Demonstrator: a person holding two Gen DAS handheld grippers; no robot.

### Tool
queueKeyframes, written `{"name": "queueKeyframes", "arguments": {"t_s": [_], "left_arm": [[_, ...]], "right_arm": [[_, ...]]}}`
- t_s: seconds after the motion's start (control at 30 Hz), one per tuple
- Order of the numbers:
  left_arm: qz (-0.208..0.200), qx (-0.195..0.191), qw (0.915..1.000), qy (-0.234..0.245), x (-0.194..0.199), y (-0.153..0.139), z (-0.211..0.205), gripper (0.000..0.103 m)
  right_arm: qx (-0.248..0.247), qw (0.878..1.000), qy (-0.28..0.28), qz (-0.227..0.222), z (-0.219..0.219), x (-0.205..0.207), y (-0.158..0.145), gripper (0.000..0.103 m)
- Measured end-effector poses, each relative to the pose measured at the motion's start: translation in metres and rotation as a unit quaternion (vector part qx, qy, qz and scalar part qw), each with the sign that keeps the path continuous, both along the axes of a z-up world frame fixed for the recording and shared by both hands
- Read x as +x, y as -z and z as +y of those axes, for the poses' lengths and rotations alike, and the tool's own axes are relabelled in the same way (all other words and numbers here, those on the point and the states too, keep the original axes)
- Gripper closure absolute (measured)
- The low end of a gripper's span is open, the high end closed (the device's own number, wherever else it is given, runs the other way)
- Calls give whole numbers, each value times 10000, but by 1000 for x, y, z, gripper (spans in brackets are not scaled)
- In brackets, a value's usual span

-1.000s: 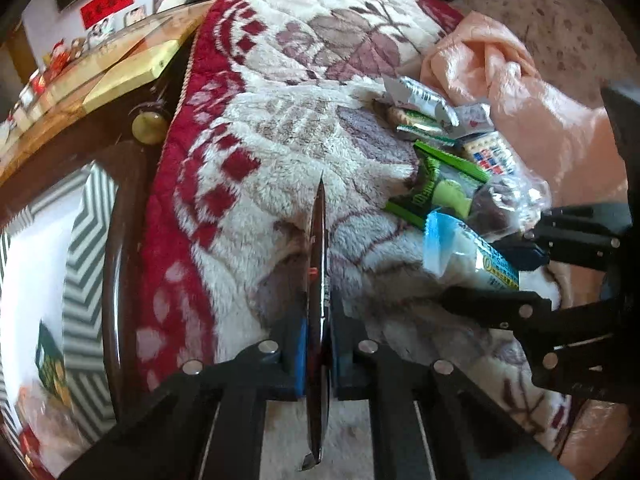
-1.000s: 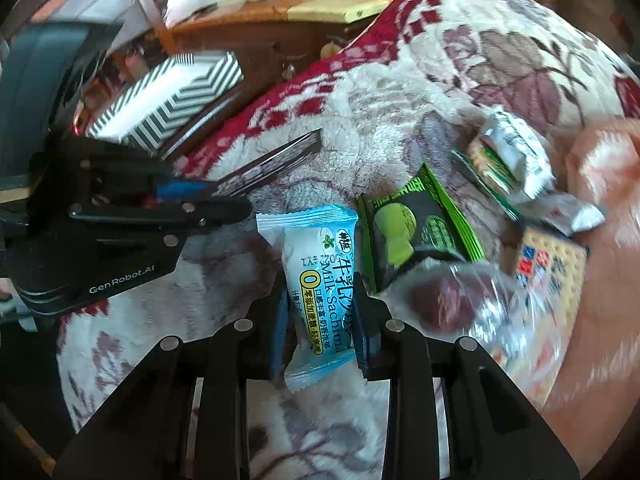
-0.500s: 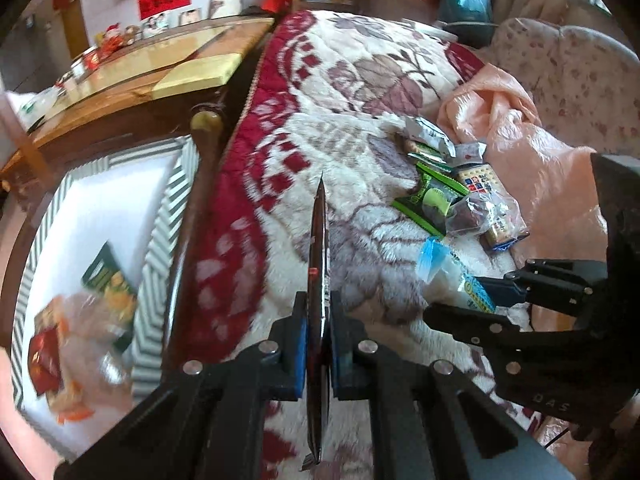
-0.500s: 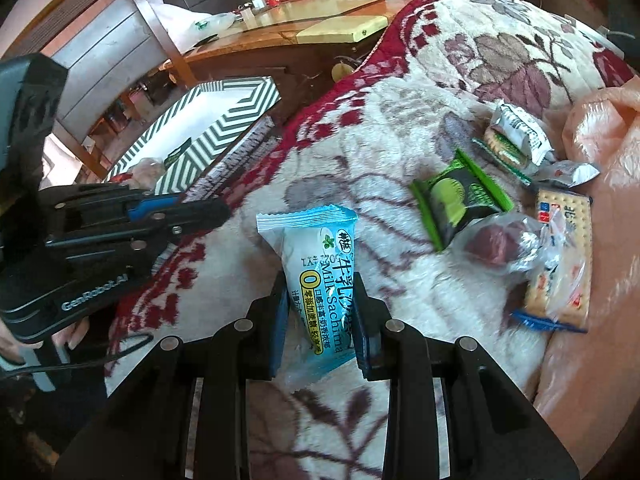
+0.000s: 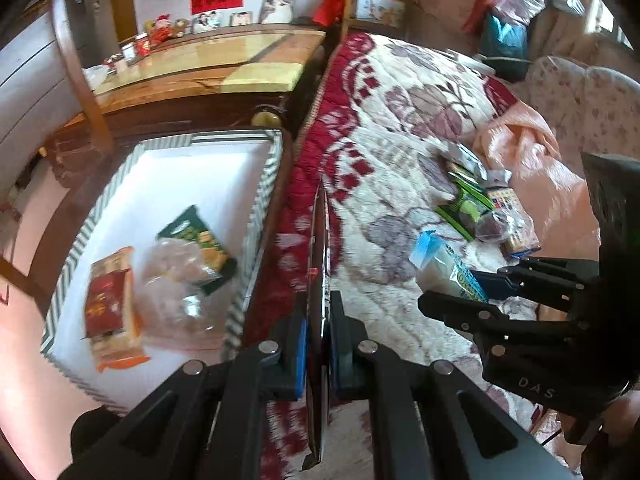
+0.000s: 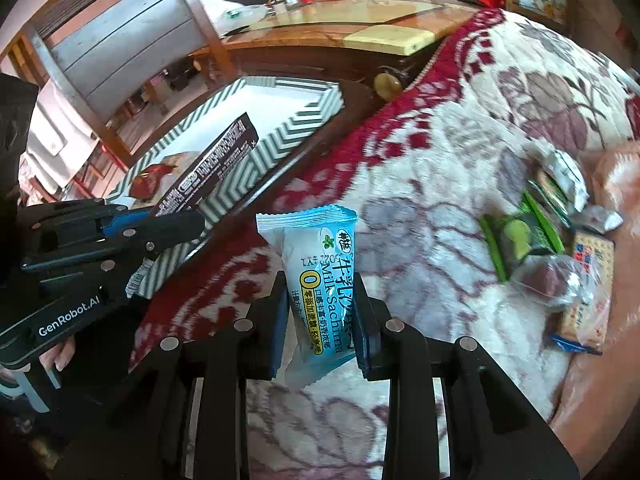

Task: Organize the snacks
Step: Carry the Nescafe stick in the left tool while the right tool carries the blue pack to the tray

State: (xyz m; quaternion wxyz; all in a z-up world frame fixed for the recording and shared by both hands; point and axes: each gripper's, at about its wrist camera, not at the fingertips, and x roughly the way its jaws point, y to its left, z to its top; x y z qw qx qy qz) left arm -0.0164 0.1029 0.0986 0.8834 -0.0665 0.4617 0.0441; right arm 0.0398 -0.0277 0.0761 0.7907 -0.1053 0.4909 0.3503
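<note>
My left gripper [image 5: 319, 344] is shut on a thin dark flat snack packet [image 5: 320, 280], seen edge-on; the packet also shows in the right wrist view [image 6: 208, 168], above the striped box. My right gripper [image 6: 320, 320] is shut on a light blue milk sachima packet [image 6: 324, 280], held above the blanket; that packet shows in the left wrist view too [image 5: 444, 268]. A white box with a green striped rim [image 5: 260, 208] stands left of the bed and holds several snack packs [image 5: 112, 304]. More snacks [image 6: 540, 248] lie on the floral blanket [image 6: 440, 160] at right.
A wooden table [image 5: 208, 72] with small ornaments stands behind the box. A pink plastic bag [image 5: 532, 148] lies at the blanket's right. A wooden chair [image 6: 192, 12] stands at the back left. A floral sofa [image 5: 592, 96] is at far right.
Both grippers have lifted and swung left with their packets. The striped box with its snacks has come fully into the left wrist view, and the snack pile has drawn away.
</note>
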Motion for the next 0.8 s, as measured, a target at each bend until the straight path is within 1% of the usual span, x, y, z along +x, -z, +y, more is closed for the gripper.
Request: {"name": "queueKeyframes", "arguments": {"t_s": [0.33,0.8], "left_arm": [[-44,-14,9993,-366,-19,3,26,93],[6,-148,9965,-828,-28,11,64,93]], "right_arm": [[-100,9996,-271,-36,31,-13,-4,76],[-171,9983,-561,-70,69,-20,-8,76]]}}
